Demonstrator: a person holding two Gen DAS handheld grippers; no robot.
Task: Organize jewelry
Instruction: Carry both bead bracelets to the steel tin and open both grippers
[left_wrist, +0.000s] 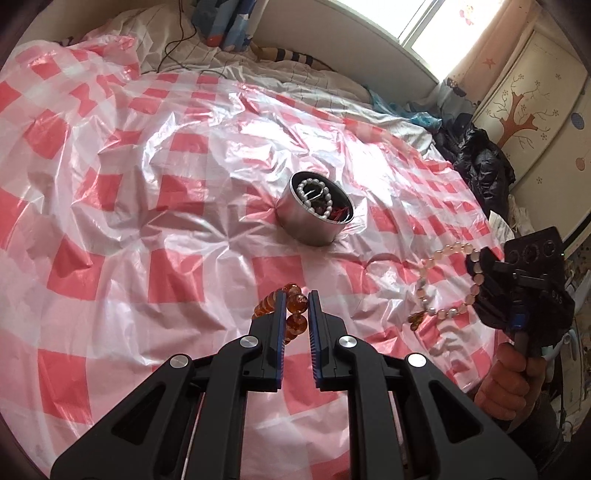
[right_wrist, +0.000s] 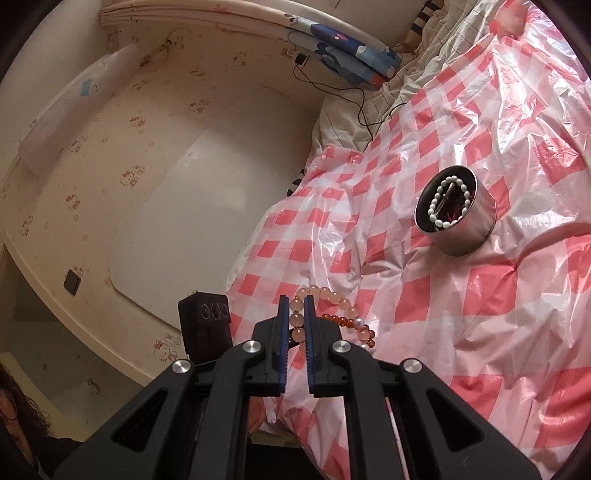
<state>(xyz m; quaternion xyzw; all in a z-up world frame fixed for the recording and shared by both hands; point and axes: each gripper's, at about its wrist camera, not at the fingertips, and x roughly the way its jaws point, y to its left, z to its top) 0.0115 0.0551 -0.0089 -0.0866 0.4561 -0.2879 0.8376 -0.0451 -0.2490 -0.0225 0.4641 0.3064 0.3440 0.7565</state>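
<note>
A round metal tin (left_wrist: 310, 230) (right_wrist: 466, 242) stands on the checked sheet with a white pearl bracelet (left_wrist: 306, 183) (right_wrist: 431, 211) lying inside it. My left gripper (left_wrist: 297, 297) is shut on an amber bead bracelet (left_wrist: 295, 321), held above the sheet in front of the tin. At the right edge of the left wrist view, my right gripper (left_wrist: 476, 277) (right_wrist: 296, 300) is shut on a pale pink bead bracelet (left_wrist: 443, 254) (right_wrist: 325, 293), whose loop hangs free to one side. The left gripper's camera housing (right_wrist: 205, 317) shows just left of the right fingers.
A crinkled red-and-white checked plastic sheet (left_wrist: 177, 206) (right_wrist: 491, 302) covers the bed. Pillows and a black cable (left_wrist: 173, 48) lie at the head, and a dark jacket (left_wrist: 480, 162) at the far side by a painted wardrobe (left_wrist: 524, 110). A hand (left_wrist: 506, 384) grips the right handle.
</note>
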